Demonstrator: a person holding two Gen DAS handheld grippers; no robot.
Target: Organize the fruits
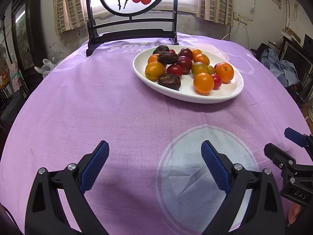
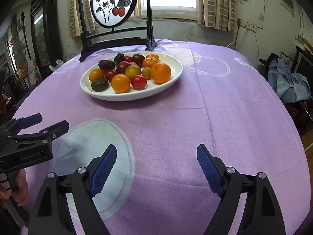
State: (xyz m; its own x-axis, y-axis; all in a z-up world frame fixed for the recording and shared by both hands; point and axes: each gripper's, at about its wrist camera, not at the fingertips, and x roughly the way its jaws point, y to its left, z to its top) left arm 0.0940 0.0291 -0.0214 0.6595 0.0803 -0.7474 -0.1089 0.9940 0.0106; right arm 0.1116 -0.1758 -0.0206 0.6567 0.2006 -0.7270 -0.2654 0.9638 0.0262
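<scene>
All fruit sits piled on the white plate (image 1: 237, 90) at the far side of the worktop (image 1: 97, 101); none on the purple cloth. My left gripper (image 1: 154, 166) and right gripper (image 2: 156, 166) hang spread wide, empty, near edge. This fits either mixed fruit awaiting sorting or a gather finished. For any pick, I'd come down over one outer fruit, avoiding neighbours. Count: about seven orange fruits (image 1: 203, 83), six red-purple tomatoes (image 2: 138, 81), three brown dried ones (image 1: 169, 81), two greenish.

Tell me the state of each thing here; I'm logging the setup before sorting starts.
left hand-held gripper: open, empty, above the cloth
right hand-held gripper: open, empty
white plate: upright, loaded with fruit
fruits: piled together, unsorted
tablecloth: spread flat
painted screen: standing upright
</scene>
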